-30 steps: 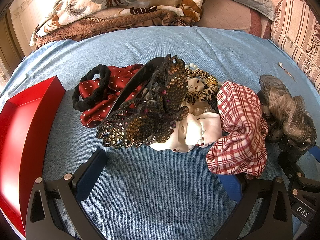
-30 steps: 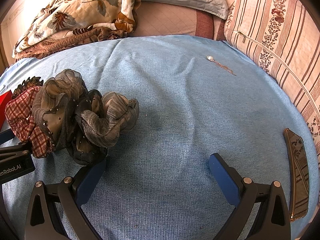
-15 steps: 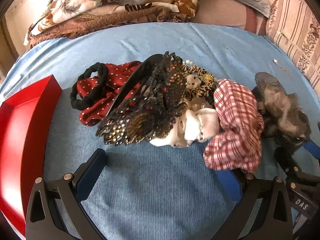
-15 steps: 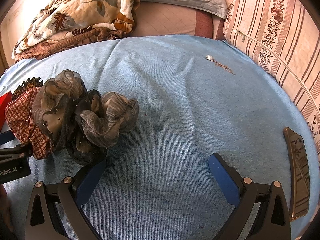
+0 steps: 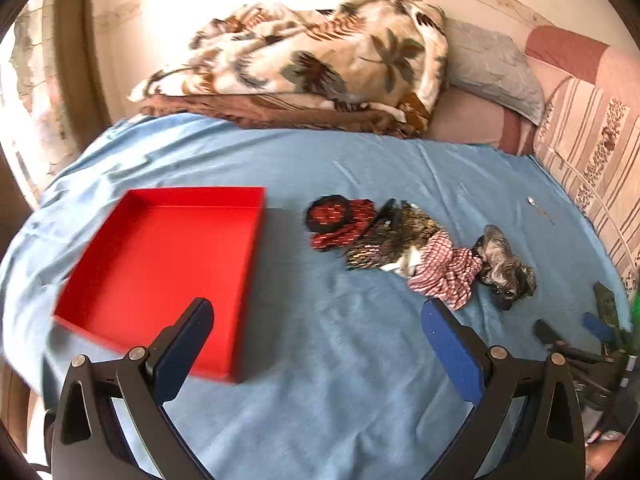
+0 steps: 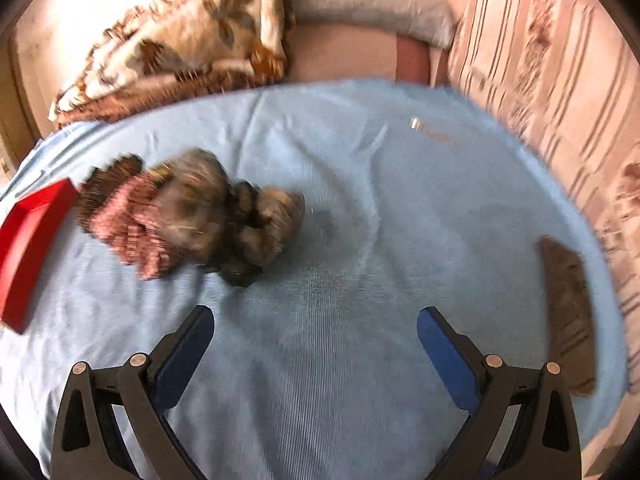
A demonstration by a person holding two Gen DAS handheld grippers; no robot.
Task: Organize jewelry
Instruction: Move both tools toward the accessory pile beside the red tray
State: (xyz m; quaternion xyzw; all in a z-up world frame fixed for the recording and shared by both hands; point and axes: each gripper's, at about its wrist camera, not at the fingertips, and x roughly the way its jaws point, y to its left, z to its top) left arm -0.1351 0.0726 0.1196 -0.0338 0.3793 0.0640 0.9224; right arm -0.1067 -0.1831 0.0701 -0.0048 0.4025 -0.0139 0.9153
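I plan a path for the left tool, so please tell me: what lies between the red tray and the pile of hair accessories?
Only bare blue sheet lies between the red tray and the pile, seen in the left wrist view.

Sunlit bed [image 5: 320, 360], floral quilt [image 5: 312, 56], striped pillow [image 5: 592, 140].

One red tray [image 5: 160, 264] sits on the bed's blue sheet [image 5: 320, 360]. In the heap I count three fabric scrunchies: one dark red dotted [image 5: 344, 226], one red-and-white plaid [image 5: 444, 270], one grey-brown [image 5: 506, 266]. One black hair tie [image 5: 328, 216] lies on the dotted one, and one rhinestone hair clip [image 5: 384, 240] in the middle. One small silver pendant [image 5: 532, 201] lies apart. One flat brown barrette [image 6: 568, 312] too. Two grippers: left [image 5: 318, 332], right [image 6: 316, 330]. The rest of the heap is too tangled to count.
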